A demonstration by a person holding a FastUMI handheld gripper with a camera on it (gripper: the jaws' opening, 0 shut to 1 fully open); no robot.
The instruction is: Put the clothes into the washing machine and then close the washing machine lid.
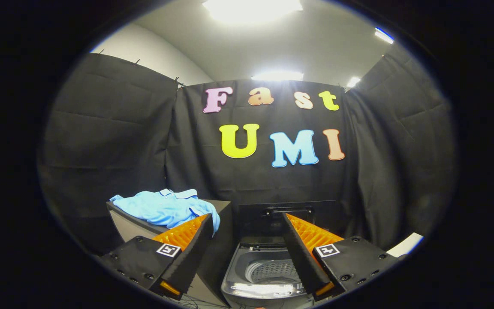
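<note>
The gripper [247, 223] holds its jaws wide apart with nothing between them but air. Below and just ahead of the fingers sits the washer [264, 274], its lid [287, 214] raised upright at the back and the perforated drum [272, 271] showing bare, as far as can be seen. Off to the left, beyond the left finger, the blue shirt [165, 208] lies crumpled on a dark stand [221, 206] beside the washer, apart from the gripper. By this I judge the task hardly begun: the shirt is not yet picked up, nothing is in the drum, and the lid is not yet closed. The fingers cover part of the washer's rim and the drum's right side, so the drum's bottom is hard to check. The shirt's near edge runs behind the left finger, and whether other clothes lie under it cannot be told.
</note>
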